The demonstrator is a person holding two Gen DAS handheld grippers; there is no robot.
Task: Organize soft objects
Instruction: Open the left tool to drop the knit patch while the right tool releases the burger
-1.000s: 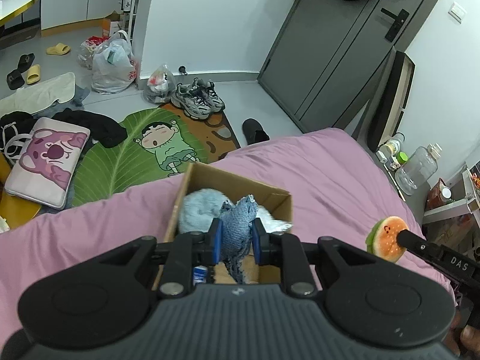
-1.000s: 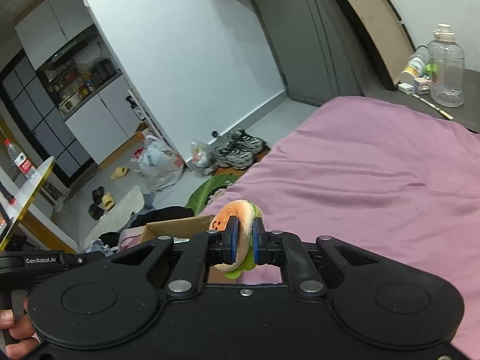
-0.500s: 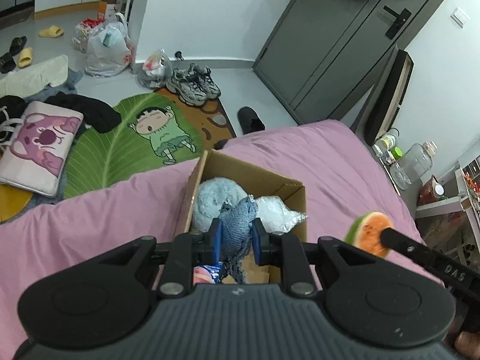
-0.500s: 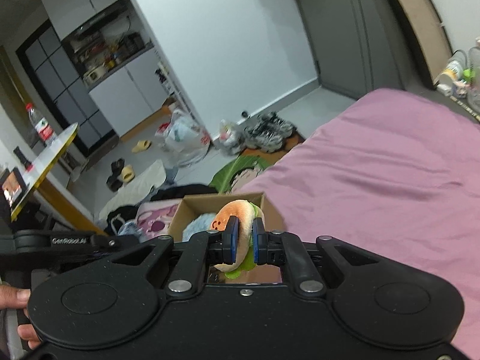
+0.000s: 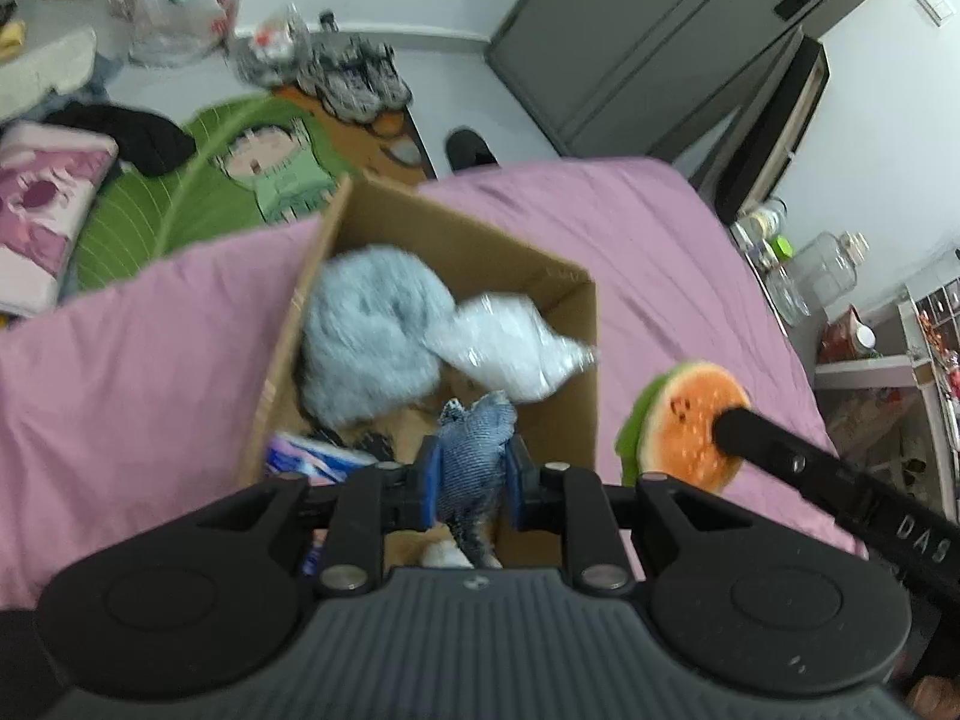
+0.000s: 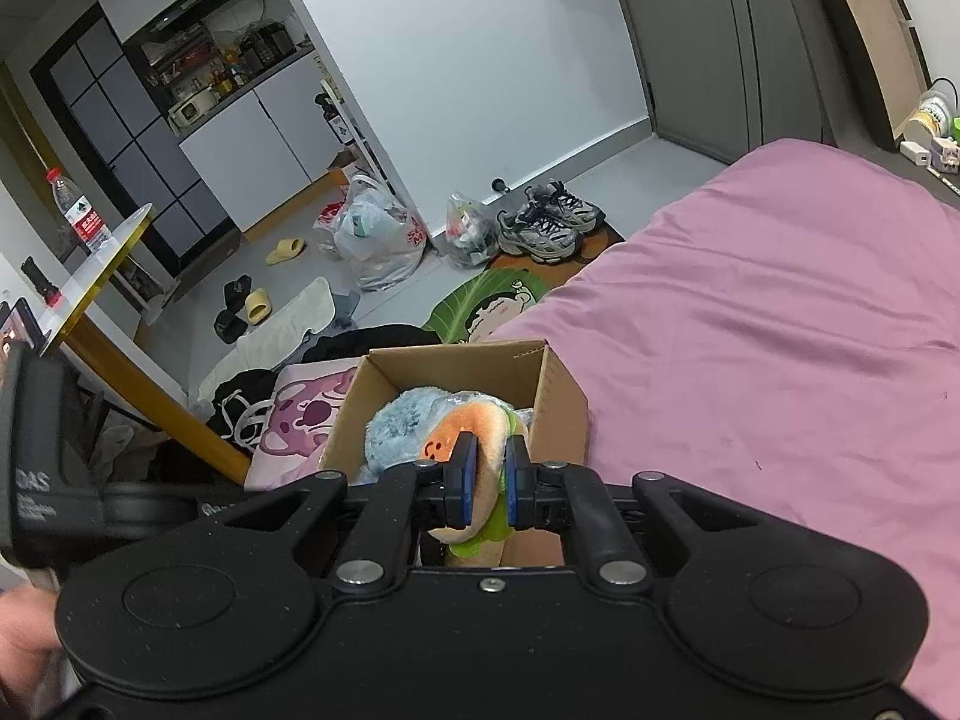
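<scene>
An open cardboard box (image 5: 480,252) sits on the pink bed, also in the right wrist view (image 6: 558,384). Inside lie a fluffy light-blue plush (image 5: 366,336), a white plastic-wrapped bundle (image 5: 510,348) and a blue-and-white packet (image 5: 312,456). My left gripper (image 5: 471,474) is shut on a blue denim cloth (image 5: 474,444) and holds it over the box's near end. My right gripper (image 6: 487,480) is shut on an orange-and-green watermelon-slice plush (image 6: 474,432) beside the box's right wall; it shows in the left wrist view (image 5: 690,420).
The pink bed (image 6: 780,330) stretches right. The floor beyond holds a green cartoon rug (image 5: 198,198), sneakers (image 6: 546,222), plastic bags (image 6: 372,234), a pink cushion (image 5: 36,210) and dark clothes. Bottles stand on a bedside table (image 5: 798,270). A round yellow-edged table (image 6: 102,270) stands at the left.
Both grippers have moved forward towards the box, which now looks larger and closer. The denim cloth is now over the box opening; the watermelon plush has come near its right wall.
</scene>
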